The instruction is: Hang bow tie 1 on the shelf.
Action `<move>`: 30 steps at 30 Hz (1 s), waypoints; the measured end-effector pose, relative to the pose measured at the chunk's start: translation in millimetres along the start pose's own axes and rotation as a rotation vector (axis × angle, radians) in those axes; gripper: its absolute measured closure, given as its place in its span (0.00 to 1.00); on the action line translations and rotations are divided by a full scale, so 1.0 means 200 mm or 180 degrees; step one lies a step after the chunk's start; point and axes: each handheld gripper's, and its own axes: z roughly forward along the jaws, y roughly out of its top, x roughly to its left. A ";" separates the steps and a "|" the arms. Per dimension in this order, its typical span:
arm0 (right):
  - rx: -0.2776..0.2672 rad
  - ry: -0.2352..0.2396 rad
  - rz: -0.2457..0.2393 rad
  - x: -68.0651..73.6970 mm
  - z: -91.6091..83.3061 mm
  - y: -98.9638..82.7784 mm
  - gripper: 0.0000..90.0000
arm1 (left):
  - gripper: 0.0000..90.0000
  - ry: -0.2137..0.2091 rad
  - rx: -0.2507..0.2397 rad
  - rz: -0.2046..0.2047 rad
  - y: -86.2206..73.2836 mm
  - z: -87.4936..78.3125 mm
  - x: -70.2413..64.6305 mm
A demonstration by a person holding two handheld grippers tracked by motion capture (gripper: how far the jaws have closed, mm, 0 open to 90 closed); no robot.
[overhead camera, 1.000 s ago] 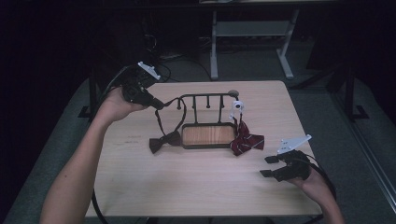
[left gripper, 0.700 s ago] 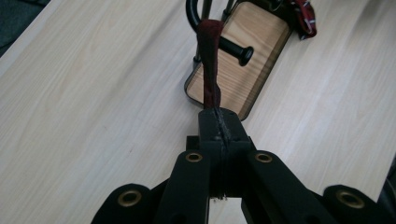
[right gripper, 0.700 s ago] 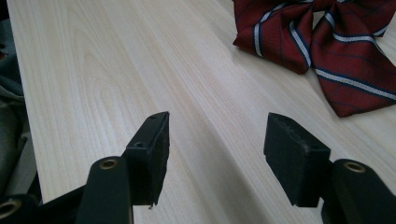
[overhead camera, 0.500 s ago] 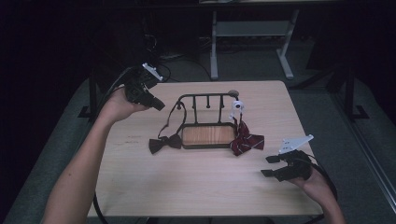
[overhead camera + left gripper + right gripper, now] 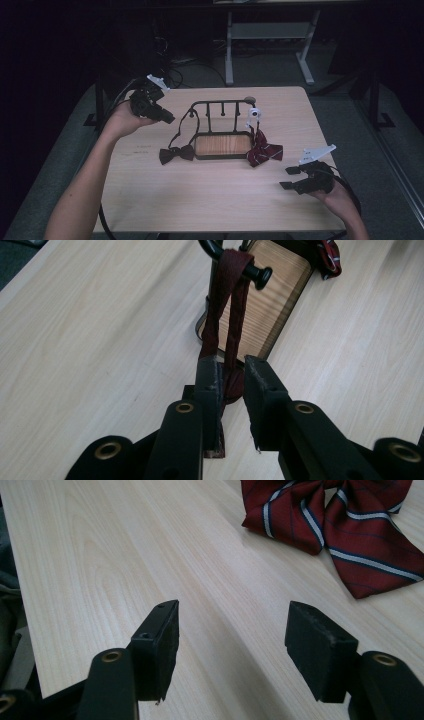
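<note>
A black wire rack (image 5: 220,104) with a wooden base (image 5: 222,145) stands mid-table. A dark bow tie (image 5: 176,153) lies at its left, its strap (image 5: 225,315) looped over the rack's end peg (image 5: 260,274). My left gripper (image 5: 169,119) hovers just left of that strap. Its jaws have just been opening, and the strap runs through the gap (image 5: 232,377) without being pinched. A red striped bow tie (image 5: 265,151) hangs at the rack's right end and rests on the table. Near the front right, my right gripper (image 5: 286,178) is open and empty, with the striped tie (image 5: 340,520) ahead of it.
The pale wooden table (image 5: 210,200) has bare room in front of the rack. A white clip (image 5: 254,113) sits on the rack's right end. Beyond the far edge stand metal desk legs (image 5: 229,55) on a dark floor.
My left gripper has drawn back slightly from the rack's left end and its jaws have parted, leaving the strap hanging on the peg. The right gripper has stayed still.
</note>
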 end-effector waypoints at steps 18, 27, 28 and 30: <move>-0.0041 -0.0104 0.0106 -0.02 -0.03 -0.01 0.39 | 0.77 -0.0052 -0.0013 0.0055 -0.10 0.03 -0.06; -0.0040 -0.0108 0.0119 -0.03 -0.03 -0.01 0.38 | 0.74 -0.0088 -0.0023 0.0070 -0.17 0.03 -0.09; -0.0034 -0.0111 0.0120 -0.03 -0.03 -0.01 0.38 | 0.74 -0.0081 -0.0028 0.0087 -0.17 0.03 -0.09; -0.0030 -0.0116 0.0119 -0.03 -0.03 -0.02 0.38 | 0.73 -0.0083 -0.0029 0.0095 -0.19 0.03 -0.10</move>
